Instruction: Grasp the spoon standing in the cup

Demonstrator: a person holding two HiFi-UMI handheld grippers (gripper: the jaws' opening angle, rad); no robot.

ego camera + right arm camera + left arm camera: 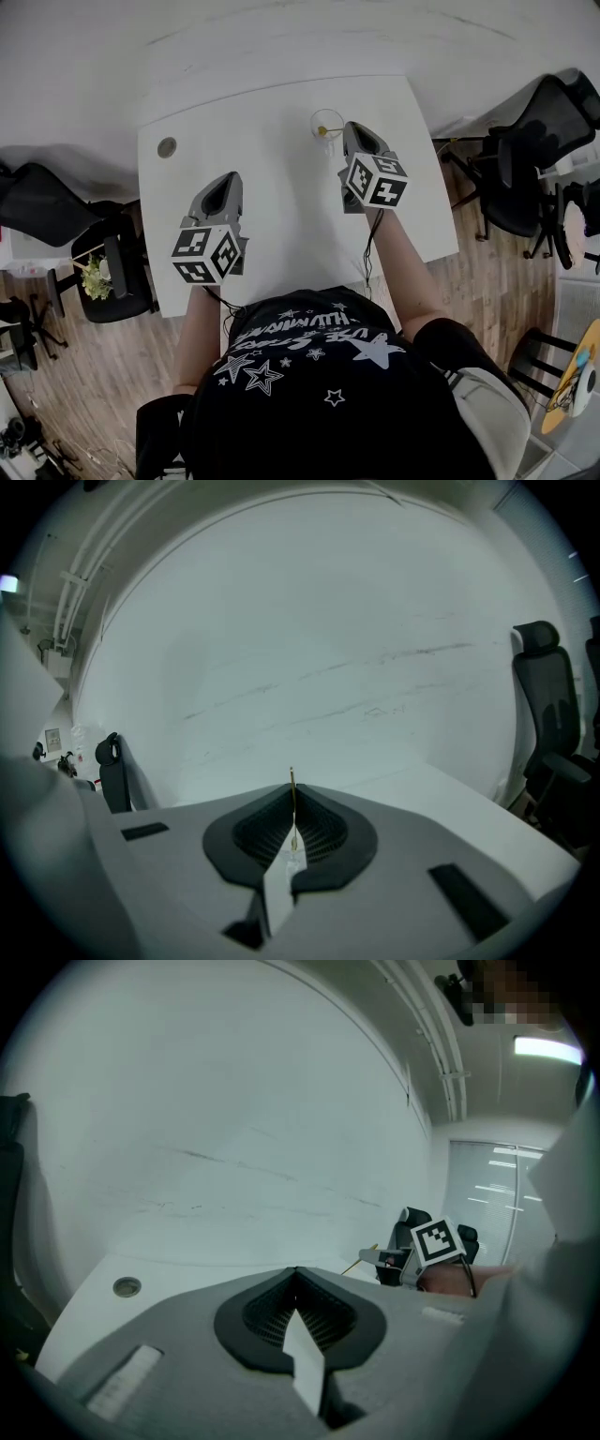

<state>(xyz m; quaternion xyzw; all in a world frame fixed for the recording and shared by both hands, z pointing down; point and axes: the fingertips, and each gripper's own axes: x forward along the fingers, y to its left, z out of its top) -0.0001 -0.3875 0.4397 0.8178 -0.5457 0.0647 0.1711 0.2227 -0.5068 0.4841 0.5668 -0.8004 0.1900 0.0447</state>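
Pinching the thin gold metal spoon [292, 784] by its slim handle, your right gripper [292, 799] has its fingers closed tight on it and the stem pokes up past the tips. The spoon's other end reaches toward the clear glass cup [327, 113] at the back of the white tabletop [272, 131] — whether it clears the rim, can't tell. Your left gripper [297, 1277] has its fingers pressed together on nothing — likely parked aside so it leaves the cup free.

The left gripper [296, 1273] has its jaws together, empty, over the table [197, 1274]. At right the right gripper [373, 1258] pinches a thin gold spoon [352, 1266]. A grommet [127, 1287] lies far left.
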